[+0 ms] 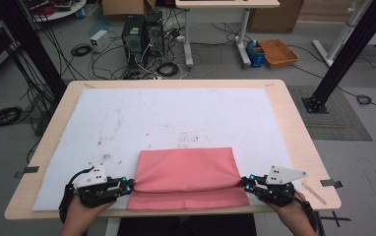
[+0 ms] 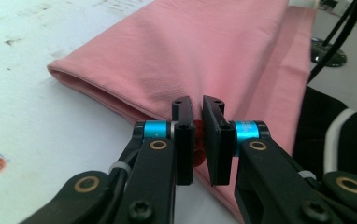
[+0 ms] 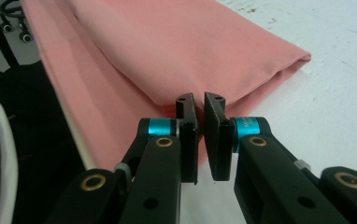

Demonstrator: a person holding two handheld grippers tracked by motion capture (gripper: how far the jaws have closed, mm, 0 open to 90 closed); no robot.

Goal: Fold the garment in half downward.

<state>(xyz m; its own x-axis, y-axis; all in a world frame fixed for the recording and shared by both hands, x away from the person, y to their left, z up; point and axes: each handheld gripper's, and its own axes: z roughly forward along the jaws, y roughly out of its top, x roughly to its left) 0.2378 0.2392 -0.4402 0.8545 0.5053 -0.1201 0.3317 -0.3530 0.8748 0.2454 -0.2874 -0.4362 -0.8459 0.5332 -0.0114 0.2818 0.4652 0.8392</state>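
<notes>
Cloth: a folded pink fabric cloth [image 1: 186, 177] lies at the near edge of the desk, in the middle, and here it is pinched at both ends! Its upper layer bulges up while a lower layer lies flat and hangs a little over the desk's near edge.
Left claw: the left claw [image 1: 131, 185] is clamped on the cloth's left end; in the left gripper view [image 2: 198, 140] the black jaws stand almost together with a sliver of pink fabric squeezed between them.
Right claw: the right claw [image 1: 243, 183] bites the cloth's right end, and the right gripper view [image 3: 200, 135] has its jaws close together on the fold's corner.
Hands: the person's left hand [image 1: 80, 211] and right hand [image 1: 289, 211] come in from the bottom, one at each side of the cloth.
Surface: a white, smudged sheet [image 1: 176, 118] covers most of the light wooden desk [image 1: 294, 132]; the cloth rests on it.
Containers: beyond the desk, on the floor, an orange plastic tray [image 1: 278, 52] sits just beside a blue box [image 1: 256, 53]; what is in either, I cannot tell.
Floor: black computer towers [image 1: 141, 34] and loose cables stand farther back on the left.
</notes>
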